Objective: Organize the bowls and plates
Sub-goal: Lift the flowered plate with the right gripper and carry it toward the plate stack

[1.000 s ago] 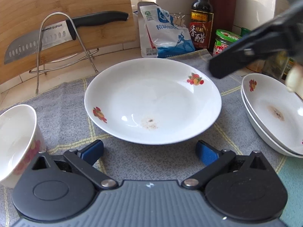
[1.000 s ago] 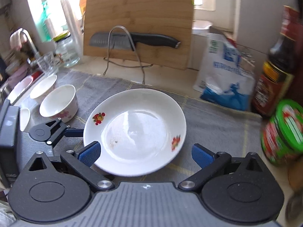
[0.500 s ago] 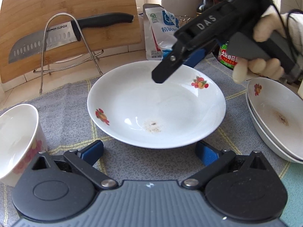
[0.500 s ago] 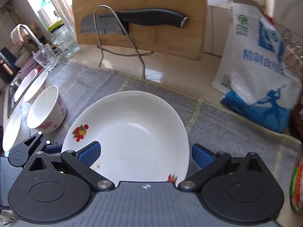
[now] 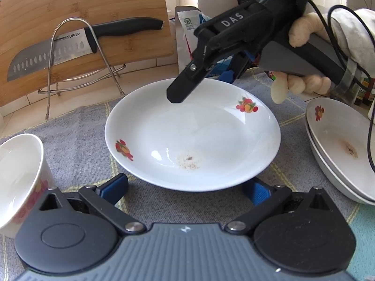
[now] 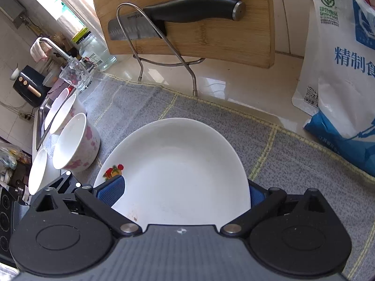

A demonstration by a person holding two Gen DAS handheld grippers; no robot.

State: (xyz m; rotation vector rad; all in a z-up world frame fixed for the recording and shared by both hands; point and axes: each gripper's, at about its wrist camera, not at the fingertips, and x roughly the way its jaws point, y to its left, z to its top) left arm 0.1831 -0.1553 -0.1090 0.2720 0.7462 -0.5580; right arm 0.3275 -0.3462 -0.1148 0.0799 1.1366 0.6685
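Both blue-padded fingers [image 5: 114, 187] of the left gripper [image 5: 185, 188] are spread wide at the near rim of the white floral plate [image 5: 192, 138], which lies on the grey checked cloth [image 5: 77, 145]. From the far side the right gripper [image 6: 186, 193], held in a person's hand [image 5: 302, 53], straddles that plate's far rim with fingers spread, not clamped. Beside the plate on the right sit stacked plates [image 5: 339, 145]; to the left stands a floral bowl [image 5: 18, 175]. Behind, a knife [image 5: 77, 44] rests on a wire rack [image 5: 79, 53] against a bamboo cutting board [image 5: 82, 7].
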